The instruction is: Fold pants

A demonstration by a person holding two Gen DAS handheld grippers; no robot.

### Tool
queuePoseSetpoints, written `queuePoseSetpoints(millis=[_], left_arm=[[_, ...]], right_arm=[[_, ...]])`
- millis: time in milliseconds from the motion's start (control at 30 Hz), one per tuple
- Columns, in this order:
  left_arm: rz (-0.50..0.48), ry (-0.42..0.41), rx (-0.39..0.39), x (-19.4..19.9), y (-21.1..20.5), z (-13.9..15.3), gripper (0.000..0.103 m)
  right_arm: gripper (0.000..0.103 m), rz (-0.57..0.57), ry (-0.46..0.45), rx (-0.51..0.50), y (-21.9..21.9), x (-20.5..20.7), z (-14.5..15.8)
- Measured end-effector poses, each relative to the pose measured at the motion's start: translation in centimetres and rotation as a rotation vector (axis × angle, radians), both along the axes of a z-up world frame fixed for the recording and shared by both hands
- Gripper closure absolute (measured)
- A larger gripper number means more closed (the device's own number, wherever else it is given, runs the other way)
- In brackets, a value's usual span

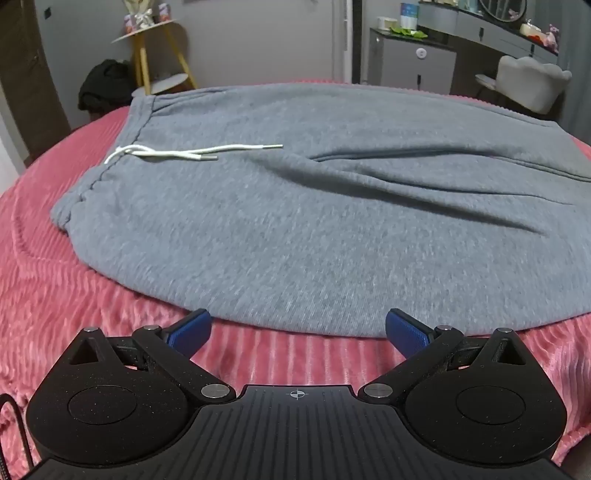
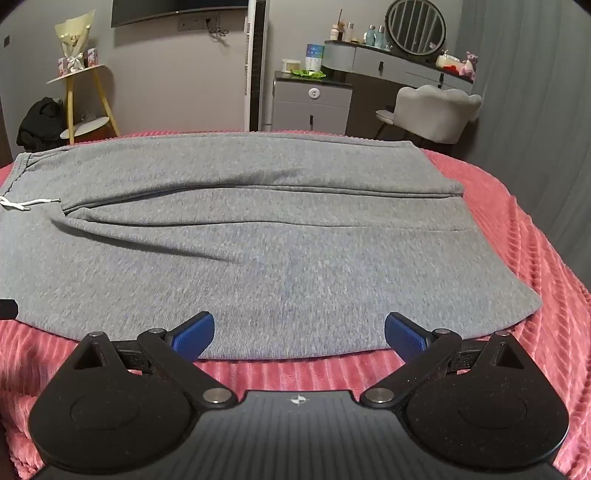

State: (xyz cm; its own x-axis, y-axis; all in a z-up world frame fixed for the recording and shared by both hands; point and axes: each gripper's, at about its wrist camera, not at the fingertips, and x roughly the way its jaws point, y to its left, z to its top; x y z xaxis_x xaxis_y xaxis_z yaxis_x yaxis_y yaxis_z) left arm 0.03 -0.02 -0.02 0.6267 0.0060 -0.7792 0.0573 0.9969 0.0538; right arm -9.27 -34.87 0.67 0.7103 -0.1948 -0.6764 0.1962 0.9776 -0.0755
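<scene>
Grey sweatpants (image 1: 295, 221) lie flat across a pink ribbed blanket (image 1: 74, 295), waistband at the left with a white drawstring (image 1: 177, 153) on top. The legs run to the right, one beside the other, in the right wrist view (image 2: 277, 240). My left gripper (image 1: 298, 332) is open and empty, just short of the pants' near edge by the waist end. My right gripper (image 2: 299, 334) is open and empty, its blue fingertips (image 2: 194, 334) over the near edge of the leg end. The drawstring also shows at the far left in the right wrist view (image 2: 26, 204).
The blanket (image 2: 535, 277) covers a bed that drops off on the right. Behind it stand a yellow-legged side table (image 2: 86, 103), a grey cabinet (image 2: 312, 105), a vanity with a round mirror (image 2: 415, 27) and a pale chair (image 2: 436, 110). A black bag (image 1: 105, 86) sits at far left.
</scene>
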Motion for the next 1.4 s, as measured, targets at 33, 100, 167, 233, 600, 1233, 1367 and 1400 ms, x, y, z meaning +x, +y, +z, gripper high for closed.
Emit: queuePoseSetpoints(millis=[33, 100, 167, 233, 600, 1233, 1367, 1400], left_arm=[[-0.001, 0.0, 0.0, 0.0, 0.0, 0.0, 0.0], [-0.001, -0.001, 0.001, 0.01, 0.04, 0.01, 0.0], [0.0, -0.002, 0.001, 0.03, 0.09, 0.01, 0.0], [0.001, -0.003, 0.0, 0.01, 0.14, 0.03, 0.0], [0.004, 0.005, -0.007, -0.27, 0.26, -0.45, 0.0], [0.014, 0.017, -0.025, -0.06, 0.36, -0.31, 0.0], [0.016, 0.019, -0.027, -0.05, 0.36, -0.37, 0.0], [0.016, 0.019, -0.029, -0.06, 0.37, -0.37, 0.0]], right_arm=[[0.004, 0.0, 0.0, -0.001, -0.01, -0.01, 0.01], [0.004, 0.001, 0.0, -0.003, -0.07, -0.03, 0.05], [0.004, 0.001, 0.001, -0.004, -0.19, -0.05, 0.1], [0.004, 0.001, 0.002, -0.002, -0.38, -0.08, 0.16], [0.004, -0.012, 0.003, 0.017, -0.44, 0.01, -0.05], [0.004, -0.027, 0.001, 0.043, -0.68, 0.02, 0.02], [0.004, -0.031, -0.001, 0.049, -0.72, -0.03, 0.06], [0.004, -0.032, -0.001, 0.05, -0.75, -0.05, 0.05]])
